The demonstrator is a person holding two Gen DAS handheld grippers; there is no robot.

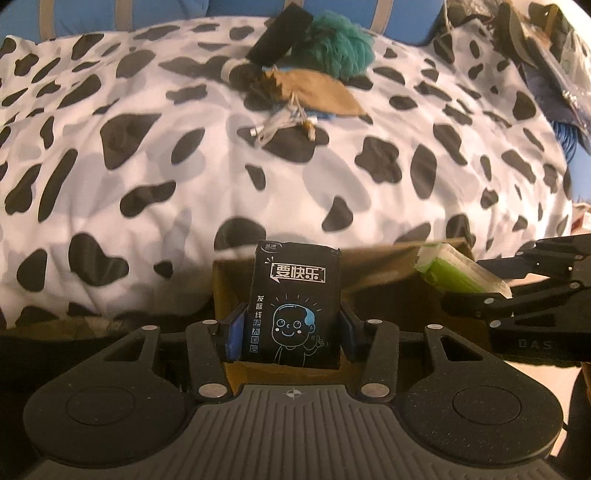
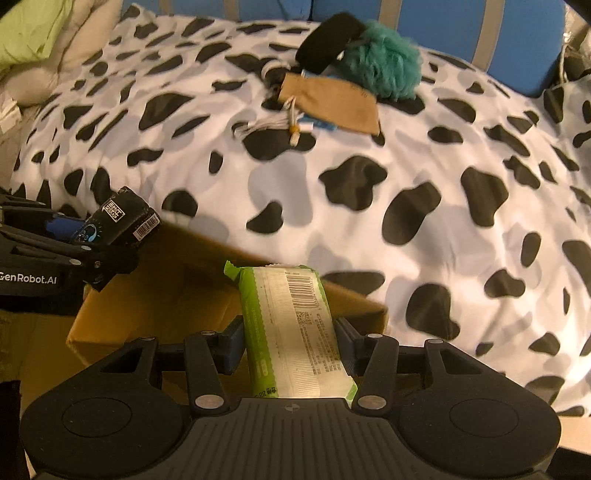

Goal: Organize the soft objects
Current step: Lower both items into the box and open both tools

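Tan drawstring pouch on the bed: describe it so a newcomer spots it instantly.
On the cow-print duvet, look to the far pile by the blue headboard. The flat tan drawstring pouch lies just before the fluffy teal pom-pom, the only brown, smooth item there.

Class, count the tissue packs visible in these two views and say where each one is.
2. The black tissue pack is in the left claw; the green tissue pack is in the right claw. Both are over the cardboard box, whose inside is partly hidden.

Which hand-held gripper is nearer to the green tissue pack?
Right. The right hand-held gripper is shut on the green tissue pack above the cardboard box. The left hand-held gripper is beside it, shut on the black tissue pack.
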